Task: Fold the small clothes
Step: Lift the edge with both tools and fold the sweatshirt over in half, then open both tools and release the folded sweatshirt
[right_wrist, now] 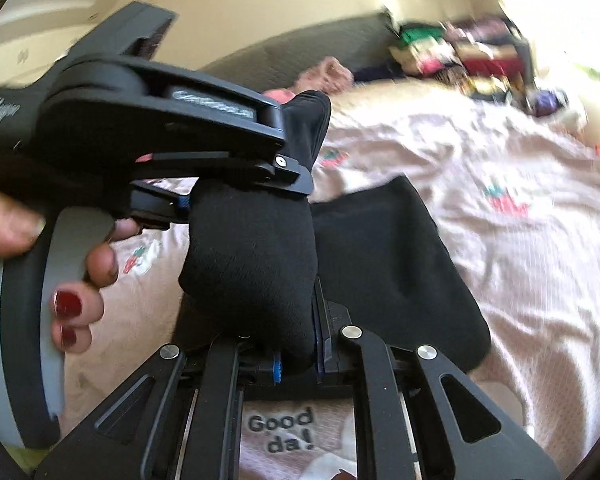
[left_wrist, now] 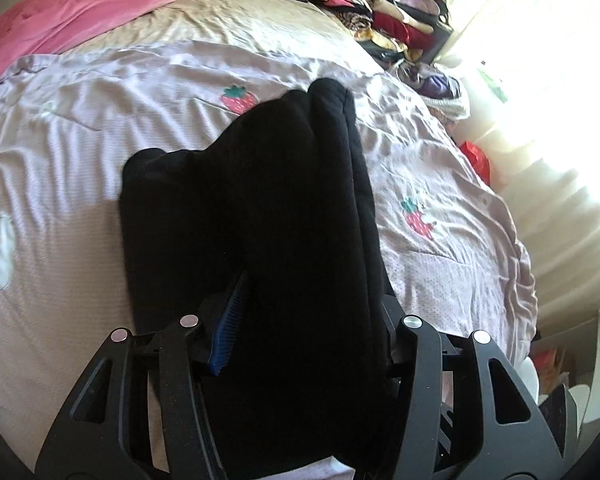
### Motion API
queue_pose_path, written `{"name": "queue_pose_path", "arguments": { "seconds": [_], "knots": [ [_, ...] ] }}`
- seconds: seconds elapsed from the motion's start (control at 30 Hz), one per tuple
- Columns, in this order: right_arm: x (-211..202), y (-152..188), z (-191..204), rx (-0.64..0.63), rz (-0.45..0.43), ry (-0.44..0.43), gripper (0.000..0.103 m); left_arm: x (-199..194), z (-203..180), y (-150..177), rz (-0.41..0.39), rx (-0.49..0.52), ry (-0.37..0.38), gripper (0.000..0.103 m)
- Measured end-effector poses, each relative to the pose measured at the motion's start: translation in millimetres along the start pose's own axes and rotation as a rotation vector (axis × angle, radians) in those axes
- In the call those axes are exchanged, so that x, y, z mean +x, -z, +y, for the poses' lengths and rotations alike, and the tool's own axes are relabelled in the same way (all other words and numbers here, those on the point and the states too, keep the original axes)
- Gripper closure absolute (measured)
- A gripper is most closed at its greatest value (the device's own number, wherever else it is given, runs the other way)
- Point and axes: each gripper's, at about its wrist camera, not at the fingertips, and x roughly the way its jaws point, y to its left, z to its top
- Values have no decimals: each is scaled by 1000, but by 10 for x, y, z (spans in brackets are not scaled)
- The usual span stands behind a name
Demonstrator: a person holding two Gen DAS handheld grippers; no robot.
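Note:
A small black garment (left_wrist: 268, 208), sock-like knit, hangs above the bed between both grippers. My left gripper (left_wrist: 300, 312) is shut on one end of it; the cloth fills the jaws and hides most of both fingers, with one blue pad (left_wrist: 228, 320) showing. In the right wrist view the left gripper (right_wrist: 288, 168) comes in from the left, clamped on the black garment (right_wrist: 252, 248). My right gripper (right_wrist: 296, 352) is shut on the garment's lower end. Another fold of the black cloth (right_wrist: 396, 264) hangs behind to the right.
The bed has a pale lilac cover with strawberry prints (left_wrist: 100, 128). A pink garment (left_wrist: 80, 12) lies at the far left. Stacks of folded clothes (left_wrist: 384, 12) stand at the far right by a bright curtained window (left_wrist: 540, 80). A red object (left_wrist: 478, 160) sits beside the bed.

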Motion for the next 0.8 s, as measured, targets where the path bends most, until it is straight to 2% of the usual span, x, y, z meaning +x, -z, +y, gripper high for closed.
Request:
{"name": "queue_pose_path", "arguments": {
  "seconds": [0.13, 0.2, 0.43, 0.5, 0.57, 0.8],
  "knots": [
    [102, 38, -236, 136, 81, -36, 93, 216, -95, 30, 30, 9, -12, 57],
    [118, 69, -330, 196, 111, -65, 93, 292, -112, 52, 32, 15, -23, 53],
    [73, 94, -337, 217, 126, -69, 91, 322, -248, 39, 17, 45, -54, 38],
    [109, 49, -342, 225, 130, -55, 86, 284, -262, 22, 8, 38, -36, 26],
    [83, 34, -369, 231, 133, -47, 82, 206, -254, 4, -15, 31, -15, 21],
    [-10, -13, -469, 249, 120, -34, 66, -78, -228, -51, -104, 58, -72, 16]
  ]
}}
